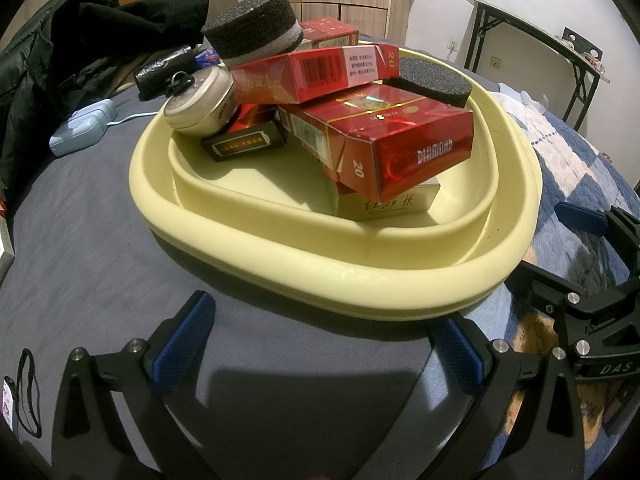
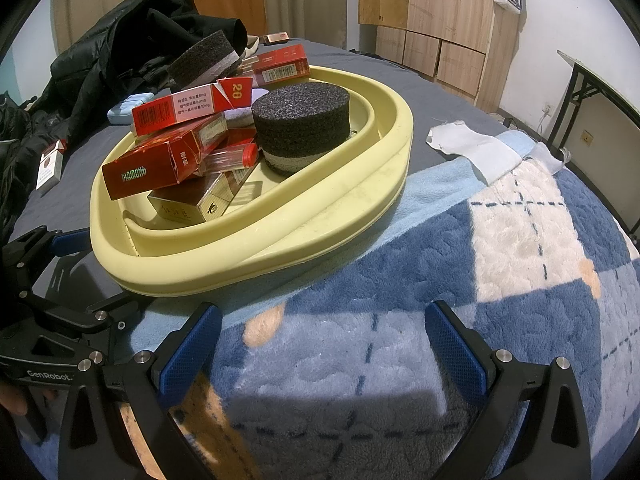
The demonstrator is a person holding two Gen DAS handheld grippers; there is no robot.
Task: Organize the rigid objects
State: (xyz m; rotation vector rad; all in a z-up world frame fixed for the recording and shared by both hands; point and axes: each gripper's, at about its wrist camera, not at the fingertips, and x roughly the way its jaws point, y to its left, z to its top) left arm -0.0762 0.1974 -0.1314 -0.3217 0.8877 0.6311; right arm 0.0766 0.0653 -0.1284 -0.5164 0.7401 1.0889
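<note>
A pale yellow basin [image 1: 320, 272] [image 2: 360, 184] sits on the bed, piled with several red cigarette packs; the topmost DIAMOND pack [image 1: 400, 148] [image 2: 160, 164] lies tilted. Two round black sponges [image 1: 256, 24] [image 2: 304, 128] and a round metal tin [image 1: 200, 100] rest among the packs. My left gripper [image 1: 320, 344] stands open just in front of the basin's near rim, holding nothing. My right gripper [image 2: 324, 344] is open too, over the blue checked blanket to the basin's right. Each gripper shows at the edge of the other's view.
A dark jacket [image 1: 60, 52] [image 2: 132, 40] lies heaped behind the basin. A light blue case [image 1: 80, 128] and a white cigarette pack [image 2: 50, 164] lie on the grey sheet. White cloth [image 2: 472, 144] rests on the blanket [image 2: 520, 240]. A folding table [image 1: 560, 52] stands at right.
</note>
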